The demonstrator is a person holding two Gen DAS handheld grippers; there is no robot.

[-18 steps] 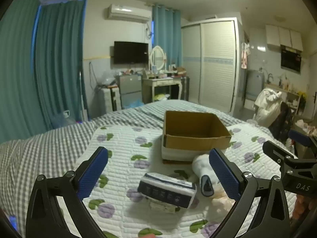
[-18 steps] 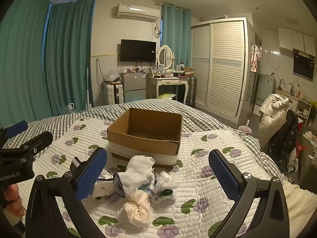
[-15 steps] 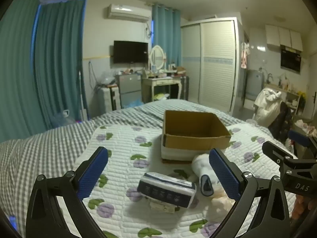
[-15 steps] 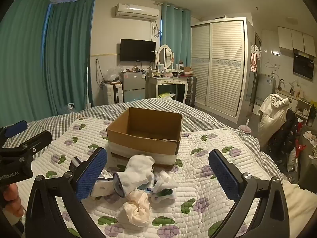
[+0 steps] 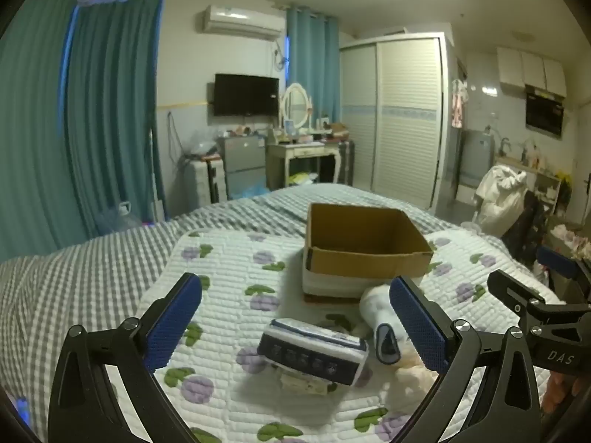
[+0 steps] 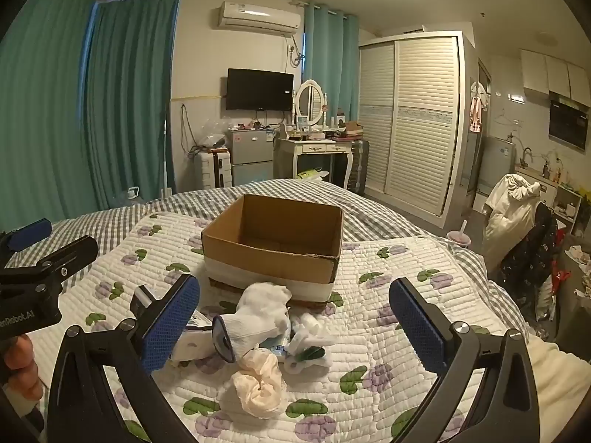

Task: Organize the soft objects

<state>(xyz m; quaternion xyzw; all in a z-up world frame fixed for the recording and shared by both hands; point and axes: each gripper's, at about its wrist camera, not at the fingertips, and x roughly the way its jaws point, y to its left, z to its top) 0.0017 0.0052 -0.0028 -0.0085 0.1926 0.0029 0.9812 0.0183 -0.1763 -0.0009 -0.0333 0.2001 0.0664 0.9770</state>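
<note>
Left wrist view: the left gripper (image 5: 295, 326) hovers low over the quilted bed cover (image 5: 229, 277), its blue-padded tongs spread wide with nothing between them, aimed level toward the far wall. Beneath the gap lies a navy and white folded pack (image 5: 312, 355), and just to its right a white sock (image 5: 378, 313) with a dark cuff, partly hidden by the right pad. Behind both stands an open cardboard box (image 5: 364, 258), upright on the cover. At the right edge the right gripper (image 5: 532, 306) shows from the side, with fingertips of the holding hand just visible below it. In the right wrist view, the right gripper (image 6: 294, 326) is likewise released, tongs wide apart, held above a small heap: the white sock (image 6: 258, 313), a peach scrunchie (image 6: 258, 387) nearest the camera, and small white pieces (image 6: 308, 339) touching them. The heap lies just in front of the box (image 6: 273, 254). The left gripper (image 6: 40, 277) comes in from the left edge, level with the pile, gripped by a hand (image 6: 20, 365).
</note>
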